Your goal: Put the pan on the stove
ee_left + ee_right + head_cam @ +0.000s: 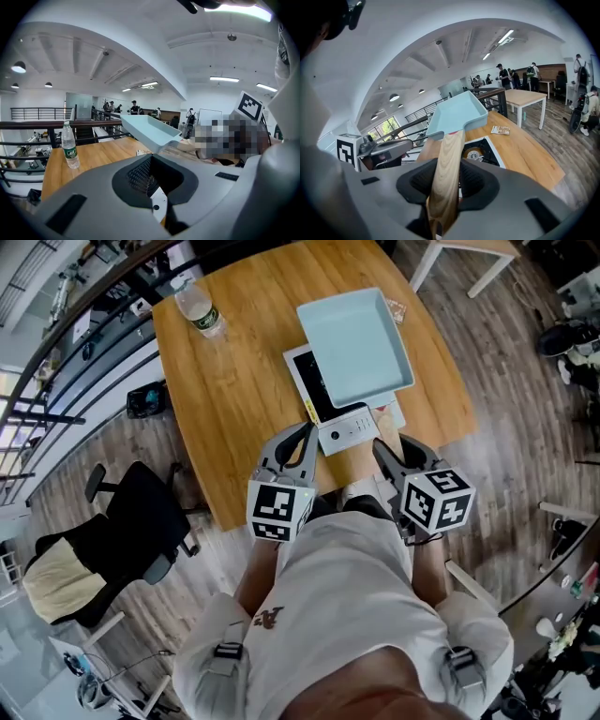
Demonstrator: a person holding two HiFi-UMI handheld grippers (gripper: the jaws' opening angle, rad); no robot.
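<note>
A light blue square pan [354, 343] with a pale wooden handle [447, 164] hangs in the air over the far part of the stove [342, 432]. My right gripper [394, 448] is shut on that handle, seen close up in the right gripper view [447, 180]. Below the pan [457, 115], the stove [480, 150] shows its black top and round burner. My left gripper [305, 432] sits at the stove's near left corner, shut with nothing in it [152, 176]. From there the pan [150, 131] appears raised and tilted above the wooden table [234, 399].
A plastic water bottle [199, 310] stands at the table's far left, also visible from the left gripper [70, 145]. A small packet [396, 308] lies beyond the pan. A black office chair [131, 531] stands left of the table, and a white table [527, 96] is farther off.
</note>
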